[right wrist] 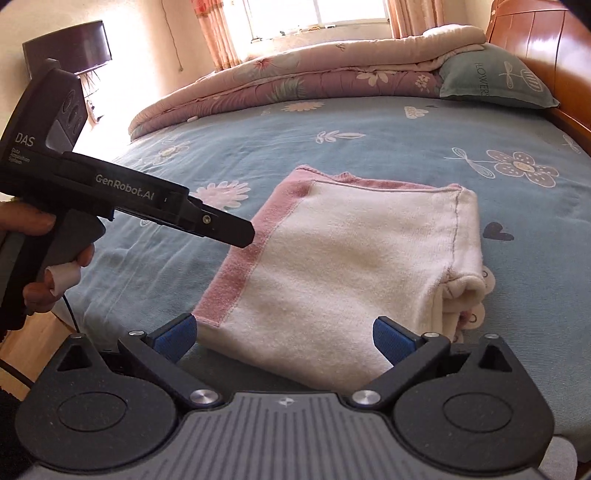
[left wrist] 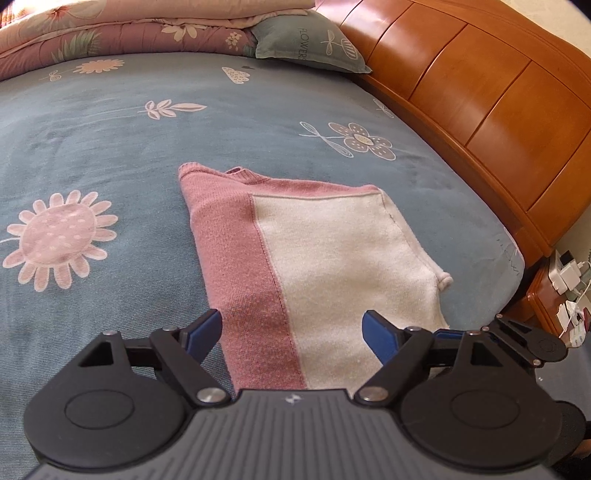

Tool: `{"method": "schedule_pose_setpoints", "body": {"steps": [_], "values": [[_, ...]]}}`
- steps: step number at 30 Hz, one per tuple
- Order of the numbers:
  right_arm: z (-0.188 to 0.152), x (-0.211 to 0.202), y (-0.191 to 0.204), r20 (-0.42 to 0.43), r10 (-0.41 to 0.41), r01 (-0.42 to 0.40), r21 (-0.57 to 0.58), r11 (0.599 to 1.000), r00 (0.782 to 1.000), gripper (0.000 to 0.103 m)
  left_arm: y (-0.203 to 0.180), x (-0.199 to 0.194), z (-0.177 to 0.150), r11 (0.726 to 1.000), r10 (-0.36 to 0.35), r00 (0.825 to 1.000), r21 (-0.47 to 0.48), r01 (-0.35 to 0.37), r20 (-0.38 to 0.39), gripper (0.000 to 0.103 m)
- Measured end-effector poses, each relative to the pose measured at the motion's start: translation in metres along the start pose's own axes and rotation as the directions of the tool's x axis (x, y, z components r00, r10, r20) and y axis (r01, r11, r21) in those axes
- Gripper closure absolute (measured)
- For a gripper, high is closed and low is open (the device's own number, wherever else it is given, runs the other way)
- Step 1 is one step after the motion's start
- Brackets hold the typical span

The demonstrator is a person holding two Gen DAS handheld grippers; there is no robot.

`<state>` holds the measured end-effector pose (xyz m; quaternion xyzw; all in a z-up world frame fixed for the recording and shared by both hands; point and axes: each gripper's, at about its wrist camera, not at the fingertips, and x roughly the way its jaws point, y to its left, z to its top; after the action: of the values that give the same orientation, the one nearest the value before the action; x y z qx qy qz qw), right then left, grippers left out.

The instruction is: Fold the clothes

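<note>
Pink and cream knit makes up the sweater (left wrist: 295,266), which is seen folded into a compact rectangle on the blue flowered bedsheet (left wrist: 110,147), near the side of the bed closest to the wooden headboard (left wrist: 480,110). A pink band runs along one edge of the sweater and a cream panel covers most of the top face; at the right edge the folded layers are stacked and a rolled cuff is visible in the right wrist view (right wrist: 465,288). The left gripper (left wrist: 291,328) is held low just in front of the near edge of the sweater, its jaws spread wide apart with nothing between the blue pads (left wrist: 205,332). The right gripper (right wrist: 284,332) is likewise held at the near edge, its jaws apart and empty, with the cloth lying just beyond the tips. In the right wrist view the body of the left gripper is seen from the side, gripped by a hand (right wrist: 40,258) with a taped finger. A folded quilt (right wrist: 295,81) in pink florals lies across the far side of the bed, with a grey-green pillow (right wrist: 495,77) beside it against the headboard. A window with curtains (right wrist: 221,33) is seen behind.
</note>
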<state>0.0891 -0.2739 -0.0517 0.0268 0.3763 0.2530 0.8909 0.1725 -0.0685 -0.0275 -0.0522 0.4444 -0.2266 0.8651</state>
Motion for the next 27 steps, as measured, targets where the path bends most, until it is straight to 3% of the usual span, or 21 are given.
{"method": "schedule_pose_setpoints", "body": {"steps": [4, 8, 12, 14, 18, 25, 27], "values": [[-0.015, 0.023, -0.005, -0.096, -0.067, 0.067, 0.002, 0.998, 0.993, 0.0, 0.0, -0.008, -0.002, 1.0, 0.012, 1.0, 0.011, -0.012, 0.015, 0.019], [-0.003, 0.002, -0.003, -0.009, -0.048, 0.048, -0.036, 0.998, 0.999, 0.0, 0.003, -0.013, 0.0, 0.998, 0.057, 0.998, 0.016, -0.057, 0.031, 0.018], [0.027, 0.002, -0.008, 0.082, -0.128, 0.136, -0.105, 0.985, 0.988, 0.0, 0.004, -0.013, 0.002, 0.998, 0.057, 0.998, 0.003, -0.057, 0.041, 0.018], [0.035, 0.014, -0.019, 0.081, -0.171, 0.178, -0.094, 0.979, 0.982, 0.0, 0.003, -0.014, -0.001, 0.999, 0.043, 0.998, 0.006, -0.043, 0.043, 0.018], [0.029, 0.037, -0.047, -0.009, -0.23, 0.23, -0.018, 0.973, 0.973, 0.0, 0.01, -0.014, -0.005, 1.0, 0.02, 0.999, 0.0, -0.02, 0.036, 0.016], [0.042, 0.018, -0.046, 0.098, -0.21, 0.207, 0.033, 0.978, 0.973, 0.0, 0.02, -0.012, 0.005, 0.997, 0.067, 0.996, -0.028, -0.066, 0.052, 0.016], [0.046, 0.025, -0.053, 0.082, -0.219, 0.217, 0.041, 0.975, 0.972, 0.0, 0.019, -0.014, 0.005, 0.998, 0.058, 0.996, -0.041, -0.056, 0.063, 0.016]]}}
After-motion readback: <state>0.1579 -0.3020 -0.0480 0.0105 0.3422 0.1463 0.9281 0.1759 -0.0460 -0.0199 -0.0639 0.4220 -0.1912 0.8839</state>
